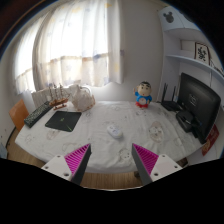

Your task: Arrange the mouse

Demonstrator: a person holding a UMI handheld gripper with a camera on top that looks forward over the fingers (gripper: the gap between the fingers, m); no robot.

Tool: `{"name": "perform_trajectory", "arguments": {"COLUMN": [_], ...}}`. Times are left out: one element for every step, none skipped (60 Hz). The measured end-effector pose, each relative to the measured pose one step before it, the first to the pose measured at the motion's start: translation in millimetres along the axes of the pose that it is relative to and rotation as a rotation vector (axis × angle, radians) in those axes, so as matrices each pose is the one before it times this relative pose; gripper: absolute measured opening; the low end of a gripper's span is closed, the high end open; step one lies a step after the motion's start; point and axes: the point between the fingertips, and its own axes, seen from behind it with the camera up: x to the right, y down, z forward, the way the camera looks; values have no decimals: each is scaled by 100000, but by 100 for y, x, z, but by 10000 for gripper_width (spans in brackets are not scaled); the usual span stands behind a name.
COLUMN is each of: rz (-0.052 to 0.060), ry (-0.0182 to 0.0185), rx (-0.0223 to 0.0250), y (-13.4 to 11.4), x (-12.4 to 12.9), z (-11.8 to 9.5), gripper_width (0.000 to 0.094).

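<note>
Jaws are spread wide with nothing in them, gripper [113,160] hanging over the near edge of the table [150,148]. Each finger has a ridged magenta pad on its inner face, one finger [74,160] and the other [151,160], and they look wedge-shaped with pale outer shells.

The mouse [114,130] is a small white rounded thing, smooth looking, sitting on the table beyond the fingertips and roughly on the centre line between them, clear of both. It blends into the tabletop a fair bit since the table is covered in a light, faintly patterned cloth.

Off to the side there's a flat dark rectangular mouse pad [64,121], matte black, well apart from the mouse. Further out past that lies a dark slim keyboard [36,114] at an angle. Behind the mouse pad is a wire-ish desk rack [55,98] and a pale lumpy bag [83,98], soft looking.

On the other side a black monitor [198,105] stands on the table with a glossy dark screen, and near it a blue and white Doraemon figure [143,96], rounded and plasticky. A second small white object [156,128] lies between the mouse and the monitor, too small to make out.

White curtains [70,45] hang behind it all, thin fabric with daylight coming through the folds
</note>
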Motion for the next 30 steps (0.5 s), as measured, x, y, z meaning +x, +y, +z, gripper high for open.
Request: {"name": "perform_trajectory", "arguments": {"rz": [-154, -157, -102, -89, -113, -199, -228, -170, -73, -8, -28, -83, -179, -276, -351, -303, -274, -195, -82, -142, -247, -74, 43, 131, 172, 254, 256, 204, 65, 193], "ry": [-129, -132, -160, -223, -301, -282, -242, -123, -80, -23, 52, 32, -16, 1, 60, 143, 243, 321, 414, 369, 396, 248, 228, 105, -50, -225, -277, -308, -378, -381], "rx": [-233, -280, -153, 167, 171, 242, 202, 175, 132, 206, 408, 528, 395, 199, 82, 219, 420, 779, 1000, 901, 508, 496, 539, 667, 637, 569, 328, 126, -97, -27], "y": [227, 243, 205, 236, 120, 103, 93, 111, 98, 67, 36, 17, 26, 80, 85, 31, 8, -69, -101, -31, -11, 63, 37, 33, 40, 75, 142, 169, 100, 153], "x": [-164, -137, -125, -115, -139, -127, -100, -71, -30, -3, 20, 4, 10, 11, 46, 88, 120, 139, 144, 153, 39, 148, 113, 82, 61, 52, 18, -9, 129, -44], "z": [416, 443, 427, 372, 452, 446, 442, 465, 439, 444, 447, 470, 467, 477, 482, 503, 510, 507, 520, 549, 549, 501, 529, 544, 544, 555, 559, 570, 565, 574], "gripper_width": [841, 840, 839, 841, 840, 840, 843, 841, 842, 841, 842, 841, 841, 839, 841, 841, 841, 841, 842, 841, 842, 840, 841, 842, 842, 842, 842, 840, 840, 840]}}
